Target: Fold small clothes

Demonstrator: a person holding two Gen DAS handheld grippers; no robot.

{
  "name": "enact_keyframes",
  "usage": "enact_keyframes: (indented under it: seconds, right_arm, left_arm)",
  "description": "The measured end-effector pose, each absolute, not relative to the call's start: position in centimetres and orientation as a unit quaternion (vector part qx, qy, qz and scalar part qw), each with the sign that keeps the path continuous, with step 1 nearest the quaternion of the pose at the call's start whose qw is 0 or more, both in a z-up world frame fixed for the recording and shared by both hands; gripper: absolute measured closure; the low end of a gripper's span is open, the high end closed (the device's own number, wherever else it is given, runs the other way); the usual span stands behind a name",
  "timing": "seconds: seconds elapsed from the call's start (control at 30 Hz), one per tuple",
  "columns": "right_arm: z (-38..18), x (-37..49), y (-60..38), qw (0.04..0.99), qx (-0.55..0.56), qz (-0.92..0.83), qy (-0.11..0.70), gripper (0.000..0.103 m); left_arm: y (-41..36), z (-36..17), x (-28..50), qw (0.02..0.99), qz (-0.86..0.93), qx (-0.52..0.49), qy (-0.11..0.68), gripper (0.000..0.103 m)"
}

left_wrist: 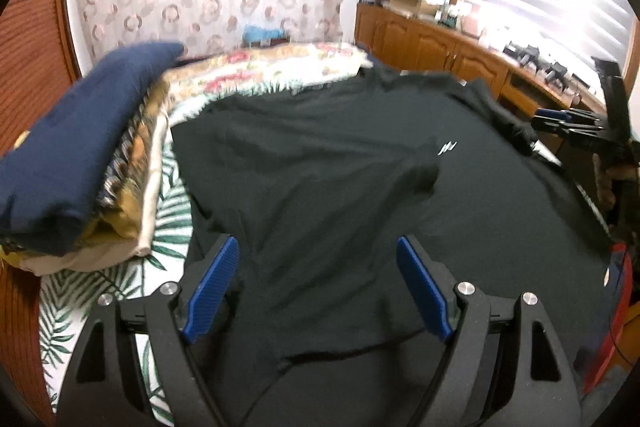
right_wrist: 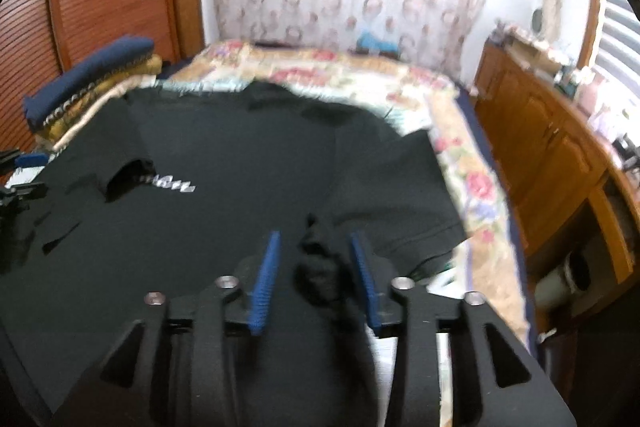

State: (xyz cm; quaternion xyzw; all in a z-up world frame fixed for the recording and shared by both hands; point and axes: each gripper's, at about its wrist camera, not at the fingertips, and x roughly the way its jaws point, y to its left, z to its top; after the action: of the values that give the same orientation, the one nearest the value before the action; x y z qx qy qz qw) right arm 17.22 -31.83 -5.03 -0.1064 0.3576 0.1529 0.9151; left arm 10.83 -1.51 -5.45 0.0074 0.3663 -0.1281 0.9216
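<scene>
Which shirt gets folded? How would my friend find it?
Look at the bed with the flowery quilt. Spread flat across it lies a big black T-shirt, in front of both tongs. It's the only piece laid out, with a little white logo on the chest, unlike the navy cloth folded on the pile beside it.

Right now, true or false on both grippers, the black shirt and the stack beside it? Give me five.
1. The left gripper is open over the black T-shirt. True.
2. The right gripper is clamped shut on a sock. False: its jaws stand apart, with a bunched bit of black fabric between them.
3. A navy folded garment tops the stack. True.
4. The T-shirt is already folded into a small square. False: it lies mostly spread out.
5. The T-shirt's logo is red. False: white.
</scene>
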Motion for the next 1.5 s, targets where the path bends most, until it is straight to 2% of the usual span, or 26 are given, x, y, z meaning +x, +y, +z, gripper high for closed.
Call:
enact_keyframes:
  seconds: [0.2, 0.43, 0.73, 0.77, 0.9, 0.97, 1.0, 1.1, 1.5]
  right_arm:
    - [-3.7, 18.7, -34.6, 0.925, -0.096, 0.098, 0.354, 0.058]
    - [-6.9, 22.5, -36.9, 0.910, -0.053, 0.066, 0.405, 0.058]
    - [-8.2, 24.1, -38.9, 0.899, 0.003, 0.060, 0.435, 0.058]
    - [-8.2, 24.1, -39.0, 0.898, 0.006, 0.063, 0.435, 0.059]
    - [-7.8, 24.0, -38.6, 0.902, -0.020, 0.061, 0.427, 0.075]
    - [-7.7, 23.9, -38.4, 0.904, -0.043, 0.055, 0.422, 0.095]
    - [-7.6, 23.8, -38.2, 0.904, -0.056, 0.051, 0.420, 0.097]
    - [-7.3, 23.5, -37.8, 0.906, -0.082, 0.057, 0.412, 0.100]
    - [-1.8, 21.5, -33.6, 0.926, -0.088, 0.125, 0.345, 0.101]
  left_arm:
    - [-1.9, -3.9, 9.4, 0.930, -0.141, -0.003, 0.339, 0.021]
    - [-3.1, -3.9, 8.9, 0.930, -0.148, 0.007, 0.336, 0.021]
    - [-4.0, -4.1, 8.1, 0.929, -0.155, 0.008, 0.337, 0.021]
    - [-4.1, -4.1, 8.1, 0.928, -0.155, 0.009, 0.338, 0.021]
    - [-4.1, -4.1, 8.1, 0.929, -0.155, 0.008, 0.336, 0.021]
    - [-4.0, -4.0, 8.1, 0.929, -0.155, 0.006, 0.335, 0.021]
    - [-4.0, -4.0, 8.0, 0.930, -0.155, 0.006, 0.334, 0.021]
    - [-3.9, -4.1, 8.0, 0.930, -0.154, 0.006, 0.333, 0.021]
    - [-3.5, -3.9, 7.6, 0.931, -0.150, -0.001, 0.332, 0.021]
